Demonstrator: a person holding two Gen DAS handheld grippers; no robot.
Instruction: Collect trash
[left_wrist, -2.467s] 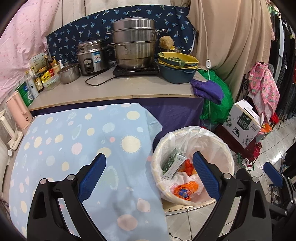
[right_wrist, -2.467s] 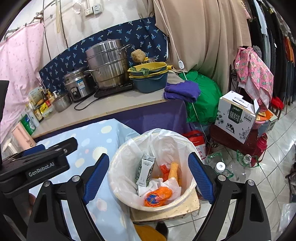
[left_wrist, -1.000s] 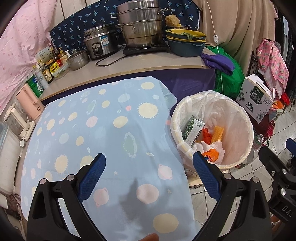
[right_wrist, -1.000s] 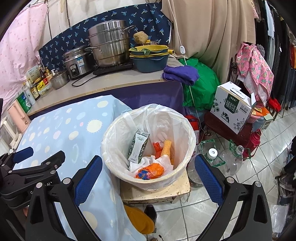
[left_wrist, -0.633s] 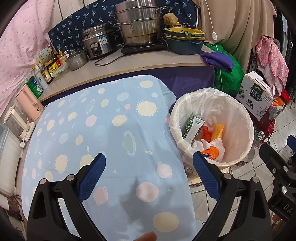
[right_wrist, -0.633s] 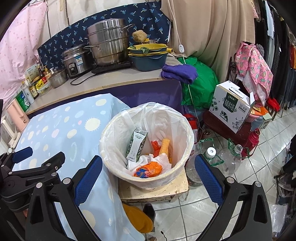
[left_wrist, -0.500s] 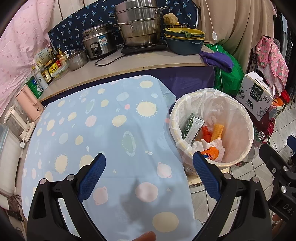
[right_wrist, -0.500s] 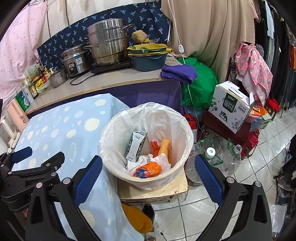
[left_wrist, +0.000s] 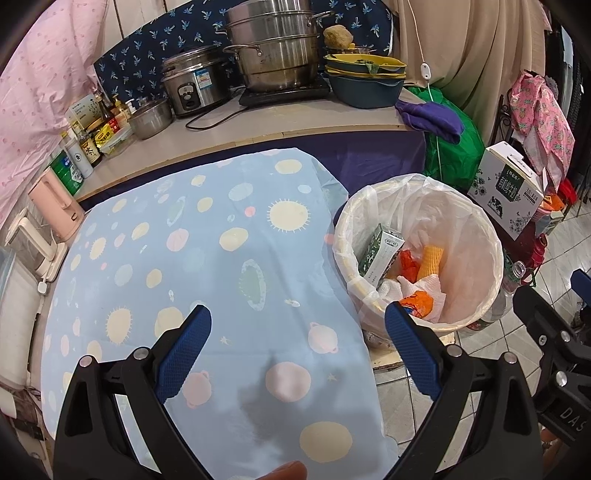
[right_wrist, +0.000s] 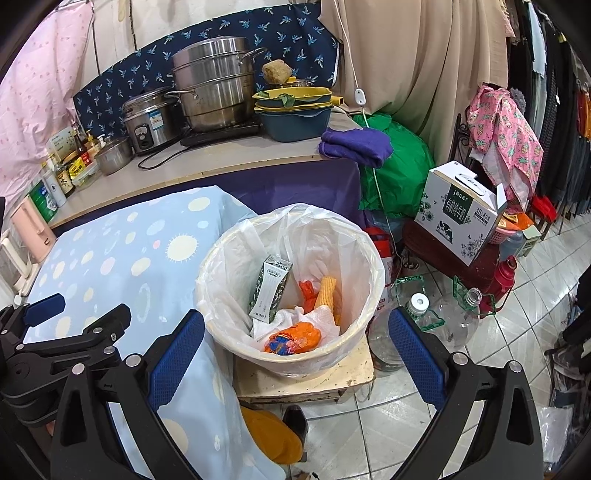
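The left gripper (left_wrist: 297, 341) hangs over the blue planet-print tablecloth (left_wrist: 192, 258) at lower centre, jaws wide and empty. The right gripper (right_wrist: 295, 345) points down at the lined trash bin (right_wrist: 369, 295) at mid-frame, jaws wide, empty. In the bin lie a milk carton (right_wrist: 271, 293), corn cob (right_wrist: 327, 293), white tissue (right_wrist: 317, 319) and orange wrapper (right_wrist: 295, 338)

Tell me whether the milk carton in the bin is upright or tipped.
Tipped. The milk carton leans against the lined wall of the trash bin, its base among tissue and wrappers.
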